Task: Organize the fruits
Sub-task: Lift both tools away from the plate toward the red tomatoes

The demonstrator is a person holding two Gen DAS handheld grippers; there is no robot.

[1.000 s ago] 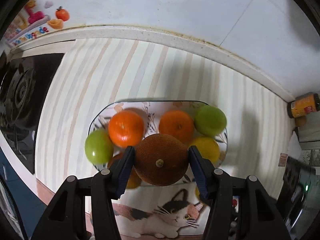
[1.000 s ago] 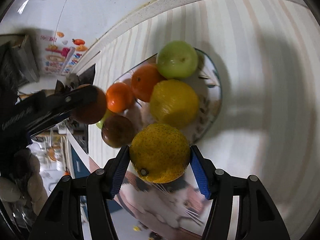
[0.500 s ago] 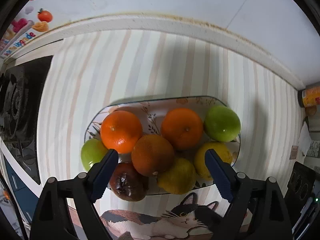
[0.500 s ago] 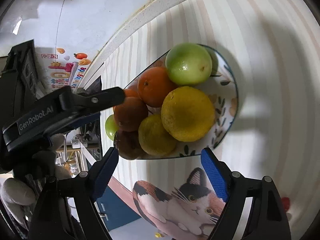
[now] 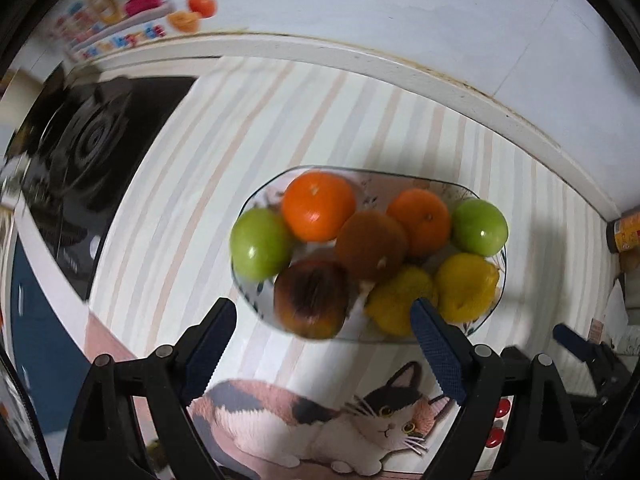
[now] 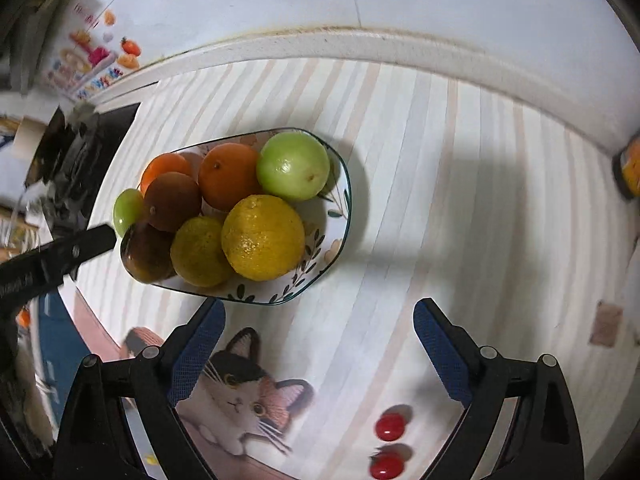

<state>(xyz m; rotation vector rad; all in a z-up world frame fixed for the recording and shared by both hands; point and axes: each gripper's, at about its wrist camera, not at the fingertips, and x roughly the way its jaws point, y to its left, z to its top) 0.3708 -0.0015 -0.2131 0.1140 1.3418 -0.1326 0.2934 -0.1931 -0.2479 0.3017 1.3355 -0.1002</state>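
Setting: a kitchen counter under a striped cloth (image 6: 460, 184) printed with a cat (image 5: 360, 424), set against a white tiled wall; a black stove (image 5: 84, 152) sits at the left end.
Plate: a floral-rimmed plate (image 6: 340, 216) near the middle of the cloth holds every fruit in view, piled close and touching.
Fruit: two green apples (image 5: 262, 244) at opposite ends, two bright oranges (image 5: 318, 206) toward the wall, a brownish orange (image 5: 372, 246) riding on top at the centre, two yellow citrus (image 6: 262, 238) on the near right, and a dark bruised fruit (image 5: 312, 300) at the near edge.
Left gripper (image 5: 324, 340): spread wide, holding nothing, hovering just in front of the plate's near edge.
Right gripper (image 6: 316, 340): also wide open and empty, above bare cloth beside the plate, two small red fruits (image 6: 390, 428) lying below it.
Progress: probably close to done, since the plate is loaded and both tongs are free.
Risk, pile: the brownish orange rests on round neighbours; a nudge from a blue finger pad (image 5: 438, 348) could roll it off.
Risk, edge: the dark fruit overhangs the rim and looks soft, so a knock may tip or squash it.
Risk, plate: the shallow wall gives little hold against rolling.
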